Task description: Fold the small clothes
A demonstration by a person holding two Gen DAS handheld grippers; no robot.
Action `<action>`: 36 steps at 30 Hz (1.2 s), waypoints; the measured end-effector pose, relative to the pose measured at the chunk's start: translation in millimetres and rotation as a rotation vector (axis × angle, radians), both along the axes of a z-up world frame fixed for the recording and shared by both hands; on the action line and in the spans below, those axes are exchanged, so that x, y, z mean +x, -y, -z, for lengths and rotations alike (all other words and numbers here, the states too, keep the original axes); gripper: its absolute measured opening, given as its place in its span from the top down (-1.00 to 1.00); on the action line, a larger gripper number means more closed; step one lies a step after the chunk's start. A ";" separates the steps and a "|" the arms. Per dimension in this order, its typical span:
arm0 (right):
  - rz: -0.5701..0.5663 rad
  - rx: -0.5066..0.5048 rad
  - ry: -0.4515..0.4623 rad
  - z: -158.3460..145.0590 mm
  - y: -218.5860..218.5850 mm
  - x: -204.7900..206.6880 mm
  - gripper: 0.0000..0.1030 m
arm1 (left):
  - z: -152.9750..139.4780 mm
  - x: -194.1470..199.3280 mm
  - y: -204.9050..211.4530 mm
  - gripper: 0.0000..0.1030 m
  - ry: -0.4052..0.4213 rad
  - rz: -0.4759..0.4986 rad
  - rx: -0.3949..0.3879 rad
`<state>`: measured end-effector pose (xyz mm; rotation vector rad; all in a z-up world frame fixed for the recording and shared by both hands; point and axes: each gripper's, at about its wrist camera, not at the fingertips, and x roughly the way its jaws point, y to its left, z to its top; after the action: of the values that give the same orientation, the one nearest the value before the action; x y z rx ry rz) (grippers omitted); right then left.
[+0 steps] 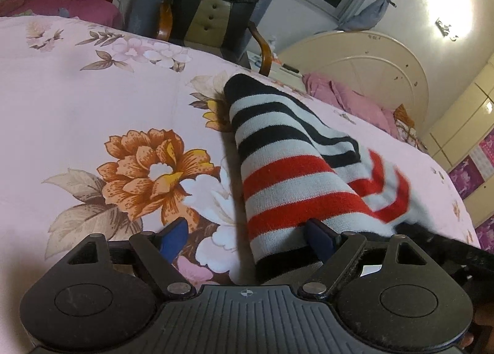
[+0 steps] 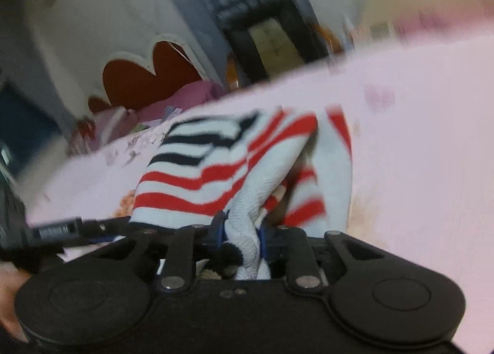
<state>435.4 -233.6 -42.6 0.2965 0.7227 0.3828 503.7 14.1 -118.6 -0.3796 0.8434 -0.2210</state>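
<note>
Right gripper (image 2: 240, 235) is pinching a bunched fold of the striped sock (image 2: 222, 174), its jaws nearly together with the white knit squeezed between the blue pads, so it is holding the cloth off the bed sheet (image 2: 416, 137). That sock, banded in red, white and black, is lying along the middle of the pink floral sheet, its black toe end pointing toward the far edge of the bed. Left gripper (image 1: 247, 235) is standing wide, its pads on either side of the sock's near end and, as far as can be seen, not pressing on it. Judging by this, the fold is in hand: one end is being lifted to carry over the other, and the next move is calling for the left side to pin the near end down. Only the left view is showing the toe end and the armchair (image 1: 216, 8) beyond the bed; only the right view, which is blurred, is showing the pinch itself.
</note>
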 end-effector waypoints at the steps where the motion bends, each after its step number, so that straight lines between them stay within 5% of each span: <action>1: -0.001 -0.033 0.052 -8.2 -2.4 -5.6 0.62 | -0.5 0.1 1.5 -0.61 0.001 0.001 -0.001; 5: 0.009 -0.058 0.165 -28.4 7.0 -16.3 0.63 | -1.6 3.9 15.0 -0.61 0.015 0.019 0.024; 12: 0.062 0.019 0.006 23.6 24.5 4.1 0.62 | -6.8 17.1 42.7 -0.62 0.031 0.065 0.182; 16: 0.080 0.067 -0.005 25.7 28.2 2.3 0.58 | -4.7 17.6 39.5 -0.83 0.037 0.071 0.206; 21: 0.128 0.144 -0.024 11.1 49.6 -14.7 0.40 | -21.0 0.9 30.0 -0.67 0.086 0.070 0.198; 27: 0.161 0.173 0.025 -0.9 66.5 -58.1 0.48 | -23.0 -27.8 29.5 -0.66 0.106 0.093 0.210; 29: 0.138 0.154 0.011 1.5 62.0 -64.9 0.54 | -20.4 -27.6 25.8 -0.66 0.096 0.074 0.193; 31: 0.134 0.122 -0.007 7.0 57.2 -65.2 0.87 | -19.1 -28.6 24.5 -0.66 0.095 0.066 0.196; 36: 0.167 0.089 -0.083 26.8 51.7 -64.0 0.88 | -17.6 -32.0 28.9 -0.66 0.115 0.072 0.239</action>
<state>371.4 -285.2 -69.4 0.4560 0.7571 0.2451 471.6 -14.8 -101.0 -0.1114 0.7606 -0.2038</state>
